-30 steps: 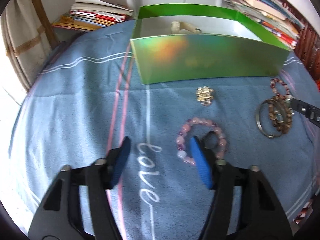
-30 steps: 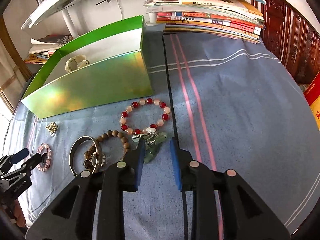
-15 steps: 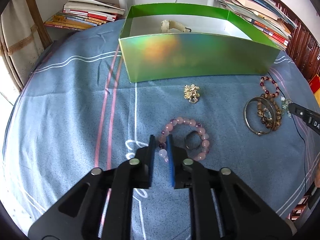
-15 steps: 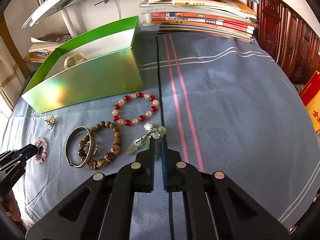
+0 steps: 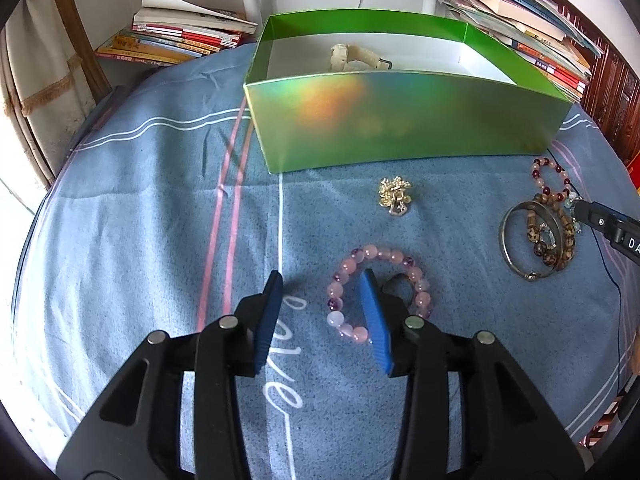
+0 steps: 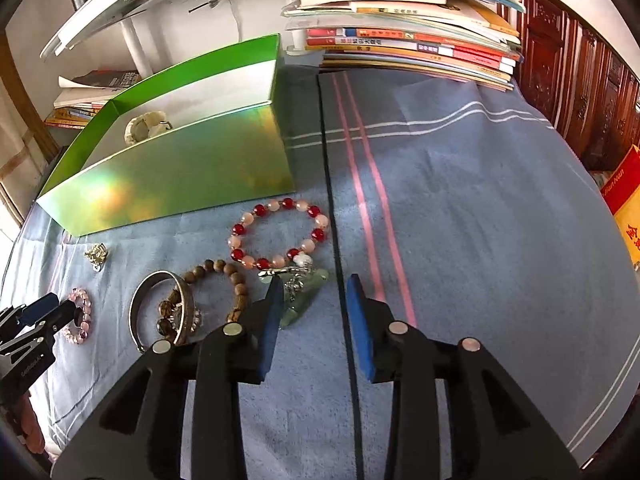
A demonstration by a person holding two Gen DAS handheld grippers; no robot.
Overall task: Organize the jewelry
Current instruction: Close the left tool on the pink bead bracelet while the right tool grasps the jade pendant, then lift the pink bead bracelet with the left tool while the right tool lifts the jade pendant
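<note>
Jewelry (image 6: 276, 236) beside green box (image 6: 176, 176)

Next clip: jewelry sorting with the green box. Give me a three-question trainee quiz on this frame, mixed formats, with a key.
1. True or false: the left gripper is shut on the pink bead bracelet.
2. Multiple choice: what already lies inside the green box? A) the silver bangle B) a pale cream-coloured bracelet C) the gold brooch
3. Fill in: the wooden bead bracelet lies partly overlapping the silver ____.

Key
1. False: the jaws stand apart, one finger inside the loop, one outside.
2. B: the cream bracelet is in the box; the gold brooch lies on the blue cloth.
3. bangle.
</note>
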